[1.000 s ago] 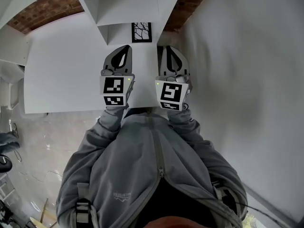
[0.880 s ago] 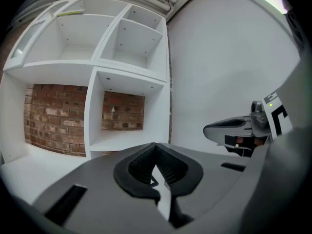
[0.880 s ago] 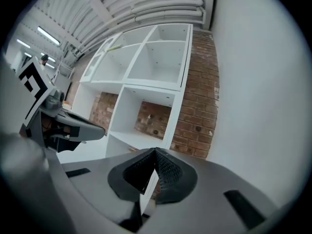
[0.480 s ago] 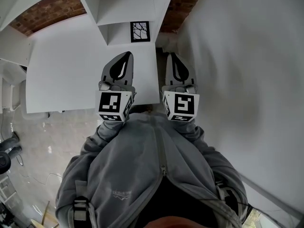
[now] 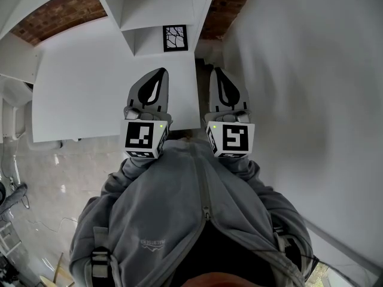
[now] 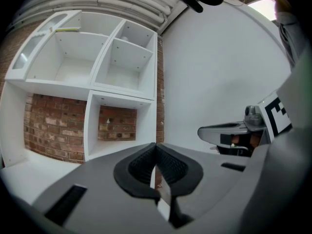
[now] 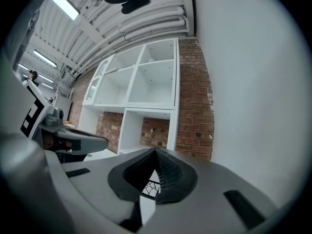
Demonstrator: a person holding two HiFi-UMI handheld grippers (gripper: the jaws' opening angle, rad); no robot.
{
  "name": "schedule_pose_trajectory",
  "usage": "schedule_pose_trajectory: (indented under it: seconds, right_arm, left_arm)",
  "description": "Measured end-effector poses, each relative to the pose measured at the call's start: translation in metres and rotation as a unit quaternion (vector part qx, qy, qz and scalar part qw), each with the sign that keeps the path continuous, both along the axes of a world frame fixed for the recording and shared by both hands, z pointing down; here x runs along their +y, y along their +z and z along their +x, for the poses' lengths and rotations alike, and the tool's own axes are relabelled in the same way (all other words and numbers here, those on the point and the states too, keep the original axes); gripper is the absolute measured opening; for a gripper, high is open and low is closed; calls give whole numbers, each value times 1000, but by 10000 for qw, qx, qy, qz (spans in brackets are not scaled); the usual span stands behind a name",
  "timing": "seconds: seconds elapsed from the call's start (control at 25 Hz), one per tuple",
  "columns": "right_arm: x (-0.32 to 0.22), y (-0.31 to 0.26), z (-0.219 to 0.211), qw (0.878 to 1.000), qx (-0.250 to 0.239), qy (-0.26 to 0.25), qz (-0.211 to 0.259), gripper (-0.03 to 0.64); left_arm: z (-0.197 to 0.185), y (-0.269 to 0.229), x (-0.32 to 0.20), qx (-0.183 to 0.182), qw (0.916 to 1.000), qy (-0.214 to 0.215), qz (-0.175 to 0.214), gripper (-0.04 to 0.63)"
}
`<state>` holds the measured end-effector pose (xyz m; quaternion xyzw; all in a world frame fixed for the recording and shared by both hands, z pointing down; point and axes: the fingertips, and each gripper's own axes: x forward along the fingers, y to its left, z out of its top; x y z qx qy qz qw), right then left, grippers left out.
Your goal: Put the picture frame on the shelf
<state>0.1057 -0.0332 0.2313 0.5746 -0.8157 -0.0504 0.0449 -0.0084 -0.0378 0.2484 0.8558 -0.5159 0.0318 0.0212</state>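
Note:
The picture frame (image 5: 175, 38), black-edged with a branching line pattern, stands in the lower cubby of the white shelf unit (image 5: 157, 8). Both grippers hang close to the person's chest, well short of it. My left gripper (image 5: 159, 71) is shut with nothing between its jaws, its tips touching in the left gripper view (image 6: 156, 146). My right gripper (image 5: 216, 70) is likewise shut and empty (image 7: 156, 151). A sliver of the frame (image 7: 151, 188) shows through the gap below the right jaws' tips. The shelf (image 6: 122, 67) has open white cubbies against brick.
A white tabletop (image 5: 90, 88) spreads below and left of the grippers, with the shelf at its far end. A plain white wall (image 5: 299, 70) runs along the right. A brick wall (image 7: 195, 111) backs the shelf. Pale floor (image 5: 54, 184) lies at lower left.
Both grippers have drawn back toward the person's body, away from the shelf. The picture frame stays put in its cubby.

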Motion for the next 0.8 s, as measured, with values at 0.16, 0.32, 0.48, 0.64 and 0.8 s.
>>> schedule_pose_trajectory:
  seconds: [0.16, 0.32, 0.48, 0.64, 0.8]
  right_arm:
    - [-1, 1, -3, 10000, 10, -70, -4, 26]
    - [1, 0, -5, 9999, 28, -132, 27, 26]
    - [3, 0, -6, 9999, 26, -162, 36, 26]
    - [1, -2, -6, 9998, 30, -185, 48, 26]
    - [-3, -6, -5, 9998, -3, -187, 55, 26]
  left_arm:
    - [0, -4, -1, -20, 10000, 15, 44, 6]
    - [2, -5, 0, -42, 10000, 28, 64, 6]
    - [5, -3, 1, -49, 9999, 66, 67, 6]
    - [7, -5, -1, -49, 9999, 76, 84, 6]
    - [8, -8, -5, -32, 9999, 89, 70, 6]
